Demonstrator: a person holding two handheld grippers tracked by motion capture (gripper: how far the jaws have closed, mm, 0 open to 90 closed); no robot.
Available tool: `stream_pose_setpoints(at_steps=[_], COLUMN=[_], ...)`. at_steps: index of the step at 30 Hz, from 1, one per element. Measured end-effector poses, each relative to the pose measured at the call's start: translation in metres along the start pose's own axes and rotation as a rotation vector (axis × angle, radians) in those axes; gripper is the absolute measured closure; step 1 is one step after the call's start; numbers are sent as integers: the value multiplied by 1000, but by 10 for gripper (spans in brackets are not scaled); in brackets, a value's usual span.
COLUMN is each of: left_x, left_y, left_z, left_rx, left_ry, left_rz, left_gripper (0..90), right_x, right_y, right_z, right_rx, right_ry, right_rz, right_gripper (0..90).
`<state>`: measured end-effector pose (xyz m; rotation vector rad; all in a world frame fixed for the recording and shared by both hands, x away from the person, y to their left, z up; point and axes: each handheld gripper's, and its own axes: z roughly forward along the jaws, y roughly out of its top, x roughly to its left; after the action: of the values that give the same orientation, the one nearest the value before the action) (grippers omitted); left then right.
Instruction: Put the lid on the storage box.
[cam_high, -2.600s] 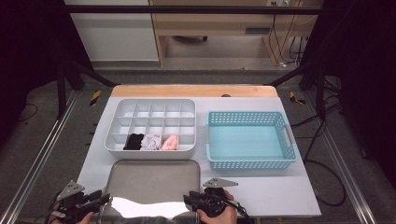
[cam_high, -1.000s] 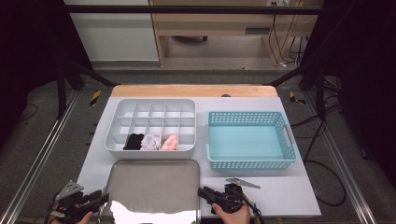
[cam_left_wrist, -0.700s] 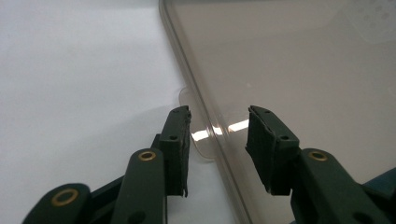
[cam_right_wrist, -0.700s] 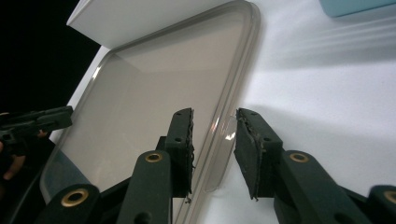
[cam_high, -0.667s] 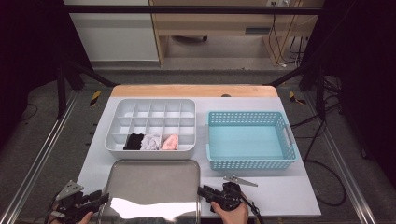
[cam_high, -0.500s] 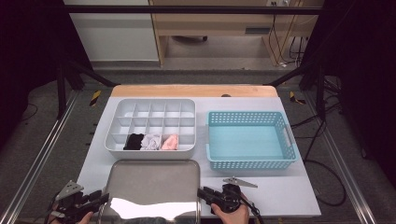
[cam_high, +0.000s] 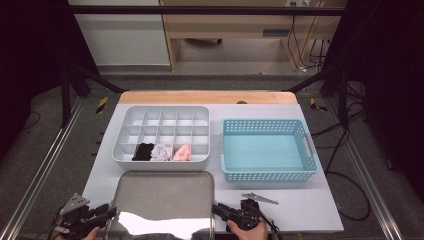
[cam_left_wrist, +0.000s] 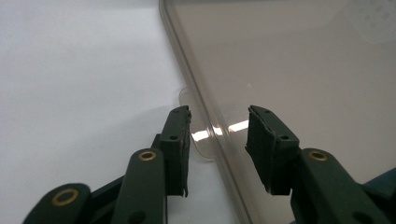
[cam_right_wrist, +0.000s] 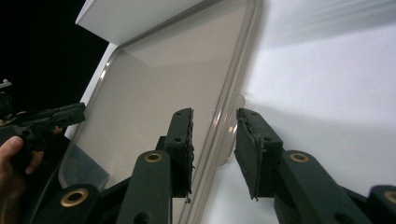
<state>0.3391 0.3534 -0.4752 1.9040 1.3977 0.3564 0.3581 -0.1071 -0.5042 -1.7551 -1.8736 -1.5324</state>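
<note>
One clear lid (cam_high: 162, 200), one white divided organiser (cam_high: 161, 135) behind it holding three rolled socks (cam_high: 161, 152), one blue basket (cam_high: 269, 150) right of it

- A white plastic organiser tray (cam_high: 161, 116) divided into small square compartments sits on the left half of the table, towards its far side.
- Three compartments of its nearest row hold rolled fabric pieces side by side: a black one (cam_high: 144, 152), a grey one (cam_high: 162, 151) and a pink one (cam_high: 182, 152).
- A light blue perforated plastic basket (cam_high: 270, 176) stands just right of the organiser, apart from it.
- The white tabletop (cam_high: 310, 205) carries both; a light wooden strip (cam_high: 200, 97) runs along its far edge.
- Grey floor with dark cables (cam_high: 345, 175) lies to the right of the table.
</note>
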Motion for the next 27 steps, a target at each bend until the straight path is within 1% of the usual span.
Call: stream_pose_setpoints(at_steps=[3,6,7,11,14,19,21,22,23,24,25,26,27], left_x=[0,1,1,2,3,4,4,5,5,5,5,5,5], left_y=[0,0,-1,-1,-1,-1,-1,-2,-2,-2,-2,-2,-2], left_z=[0,-1,-1,-2,-2,-2,-2,-2,-2,-2,-2,-2,-2], left_rx=[-2,-4,-6,-8,-12,-9,-15,-18,-19,-22,-21,-22,-22], left_ry=[-4,-3,-5,-8,-15,-19,-25,-29,-30,-30,-28,-28,-28], left_rz=[-10,-8,-16,-22,-32,-38,-45,-46,-50,-50,-48,-46,-46], left_gripper=[584,582,581,582,582,582,582,583,584,585,588,588,587], right_x=[2,8,10,15,17,20,22,23,25,28,31,34,34], right_y=[2,5,5,8,9,11,12,12,10,9,8,7,7], right_z=[-4,-9,-10,-14,-15,-14,-14,-12,-7,-4,1,5,5], right_rx=[-15,-51,-60,-98,-118,-141,-153,-140,-117,-114,-79,-60,-60], right_ry=[22,47,55,86,96,93,94,107,142,133,139,134,134], right_rz=[15,7,6,2,-1,-21,-22,-21,-2,-5,-35,-48,-48], right_gripper=[678,681,684,685,683,671,654,665,658,679,670,656,656])
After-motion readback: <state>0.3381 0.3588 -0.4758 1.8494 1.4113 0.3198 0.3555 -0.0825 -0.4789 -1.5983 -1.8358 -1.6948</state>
